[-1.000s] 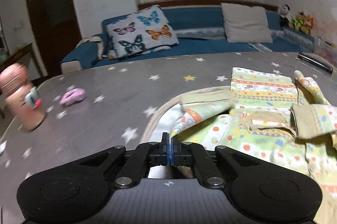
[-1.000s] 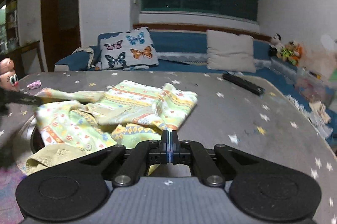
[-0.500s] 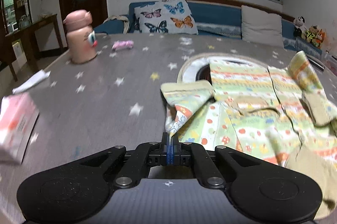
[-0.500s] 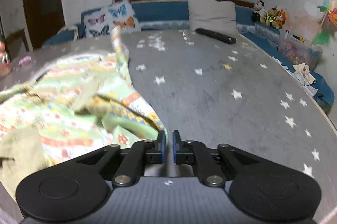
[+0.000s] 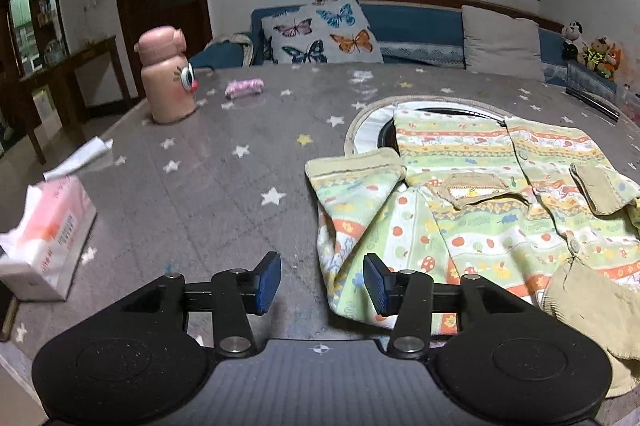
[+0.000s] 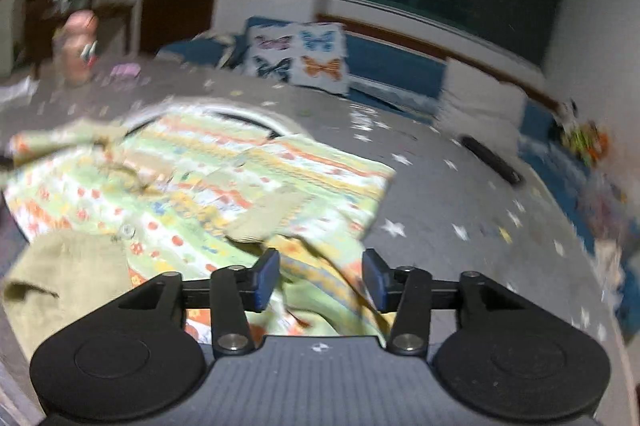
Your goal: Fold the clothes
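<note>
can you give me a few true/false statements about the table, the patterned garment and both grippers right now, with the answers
1. The left gripper is clamped on the green patterned children's garment. False: its jaws stand open with nothing between them.
2. The pink pig-shaped bottle stands upright on the grey star-print tablecloth. True.
3. The pink tissue pack lies on top of the garment. False: it sits apart, at the table's left edge.
4. The right gripper is open, with garment fabric below its fingers. True.
5. The butterfly-print cushion rests on the table. False: it is on the blue sofa behind.
</note>
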A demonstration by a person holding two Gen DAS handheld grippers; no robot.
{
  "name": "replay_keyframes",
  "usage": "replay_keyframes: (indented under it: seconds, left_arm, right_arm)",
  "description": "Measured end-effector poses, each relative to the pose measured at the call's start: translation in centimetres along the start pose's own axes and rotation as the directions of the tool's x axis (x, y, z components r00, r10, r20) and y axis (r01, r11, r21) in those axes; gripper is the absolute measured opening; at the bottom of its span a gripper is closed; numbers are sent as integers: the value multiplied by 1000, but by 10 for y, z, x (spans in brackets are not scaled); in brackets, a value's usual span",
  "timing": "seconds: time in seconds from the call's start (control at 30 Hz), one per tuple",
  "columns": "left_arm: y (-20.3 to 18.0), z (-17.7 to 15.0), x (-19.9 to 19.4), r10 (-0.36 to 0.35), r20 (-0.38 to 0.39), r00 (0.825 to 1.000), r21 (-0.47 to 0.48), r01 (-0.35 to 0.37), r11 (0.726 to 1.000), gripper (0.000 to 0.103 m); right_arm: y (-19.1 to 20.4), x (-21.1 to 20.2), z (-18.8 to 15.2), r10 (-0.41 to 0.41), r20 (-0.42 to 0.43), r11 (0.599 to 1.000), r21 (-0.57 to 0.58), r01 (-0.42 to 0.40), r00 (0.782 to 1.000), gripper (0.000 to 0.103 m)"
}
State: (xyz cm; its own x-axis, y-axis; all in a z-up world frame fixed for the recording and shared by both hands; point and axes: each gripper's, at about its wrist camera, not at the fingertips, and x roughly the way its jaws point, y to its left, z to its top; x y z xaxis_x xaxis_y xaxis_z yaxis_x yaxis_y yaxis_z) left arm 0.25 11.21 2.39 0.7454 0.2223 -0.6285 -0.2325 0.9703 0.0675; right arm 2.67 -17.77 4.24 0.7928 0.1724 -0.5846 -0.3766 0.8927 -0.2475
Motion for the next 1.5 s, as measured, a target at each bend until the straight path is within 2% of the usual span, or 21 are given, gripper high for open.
replay_keyframes:
  seconds: [0.13,0.23,0.3,0.37,0.4,0.43,0.5,0.53,0.57,0.67,0.73,0.87,1.03,1.1,1.13,1.17,1.27,1.37,1.4,1.47,1.5]
  left_arm:
    - [3,0,-4,11,15,1000,3,-11,1000,60]
    - [3,1,-4,9,17,1000,1,-9,1000,63]
    - [0,3,-2,2,20,1000,4,-2,1000,64]
    - [-3,4,0,-4,24,1000,8,4,1000,64]
    - [-4,5,1,-7,25,1000,9,7,1000,64]
    - [-6,6,1,-11,27,1000,11,10,1000,64]
    - [-9,8,3,-17,30,999,15,17,1000,64]
    - [-10,8,4,-21,31,999,16,20,1000,65]
    - [-12,9,5,-24,33,999,18,23,1000,65]
    - [-16,12,7,-34,38,999,23,33,999,65]
    - [-19,13,10,-39,39,999,28,37,999,65]
    - [-27,18,22,-35,25,999,41,34,999,65]
    - [-26,18,29,-19,10,1000,44,19,999,65]
    - [-26,19,31,-12,7,1000,46,11,999,65]
    - [-26,19,32,-10,6,1000,47,10,999,65]
    - [-27,19,32,-9,5,1000,49,9,999,65]
    - [-27,19,34,-5,2,1000,54,5,999,65]
    - [-28,20,36,-1,-1,1000,59,1,998,65]
    - [-29,20,37,1,-2,1000,61,-1,998,65]
    - [-29,20,38,4,-5,1000,64,-3,998,65]
    - [-29,20,38,3,-5,1000,67,-3,998,65]
  right_arm:
    - [20,26,3,-50,-34,991,-124,45,998,59]
    - [35,45,5,-88,-52,974,-213,75,995,59]
    - [39,52,8,-101,-41,969,-232,89,994,59]
    - [40,57,11,-106,-30,968,-232,96,994,51]
    - [38,56,12,-93,-24,974,-209,86,995,47]
    - [36,56,14,-80,-17,980,-186,76,997,34]
    - [32,55,17,-58,-2,989,-139,57,998,26]
    - [29,52,17,-56,12,992,-116,57,998,14]
    - [25,50,18,-54,28,995,-87,56,998,7]
    - [-1,36,22,-47,71,997,67,43,996,3]
    - [-25,26,22,-70,93,983,178,52,993,3]
    - [-71,10,11,-186,92,939,310,150,978,2]
    - [-122,4,-20,-323,-14,868,394,302,946,5]
    - [-136,9,-35,-362,-93,836,407,368,927,16]
    - [-144,10,-43,-381,-133,817,414,401,915,25]
    - [-151,10,-52,-402,-167,796,423,434,900,29]
    - [-159,6,-68,-460,-197,759,419,499,865,29]
    - [-155,3,-69,-413,-147,803,407,435,899,29]
    - [-152,6,-66,-378,-134,825,400,399,916,30]
    - [-148,16,-63,-317,-120,854,395,338,941,40]
    - [-147,23,-61,-296,-120,861,397,319,948,40]
